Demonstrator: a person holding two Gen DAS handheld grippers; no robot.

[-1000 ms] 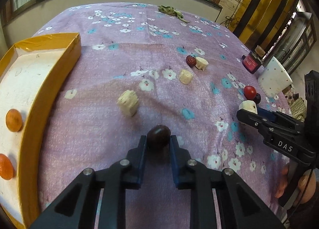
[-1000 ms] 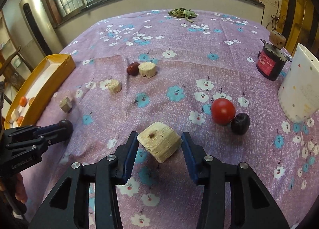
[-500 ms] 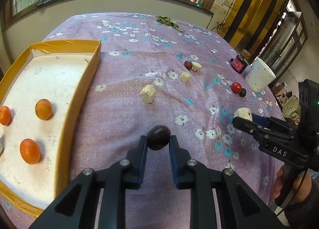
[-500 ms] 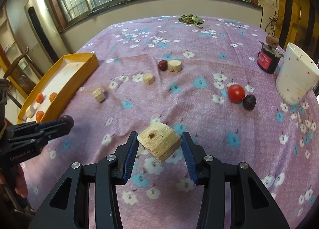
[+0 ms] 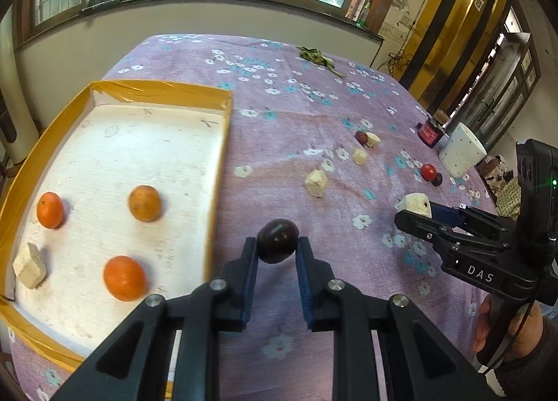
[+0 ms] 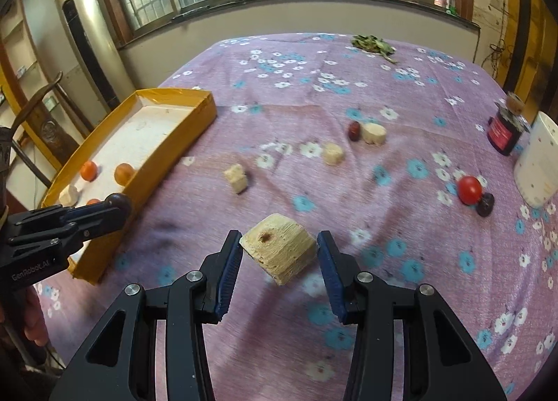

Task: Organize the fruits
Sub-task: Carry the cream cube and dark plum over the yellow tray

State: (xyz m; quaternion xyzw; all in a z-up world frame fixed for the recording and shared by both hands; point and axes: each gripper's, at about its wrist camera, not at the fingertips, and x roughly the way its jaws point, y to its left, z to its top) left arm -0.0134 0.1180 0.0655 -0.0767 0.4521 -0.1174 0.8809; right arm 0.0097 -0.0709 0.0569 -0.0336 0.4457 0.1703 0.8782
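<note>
My left gripper (image 5: 277,250) pinches a dark plum (image 5: 278,241) just outside the yellow tray's (image 5: 223,142) right wall, ready to join the oranges (image 5: 144,203). My right gripper (image 6: 279,250) clamps a pale chunk (image 6: 279,250) above the tablecloth (image 6: 383,94), waiting its turn, I judge.

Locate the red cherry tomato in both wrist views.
Left wrist: red cherry tomato far right, mid-height, left of the white cup.
Right wrist: red cherry tomato right side, touching a dark fruit.
Shared landmark: yellow tray.
</note>
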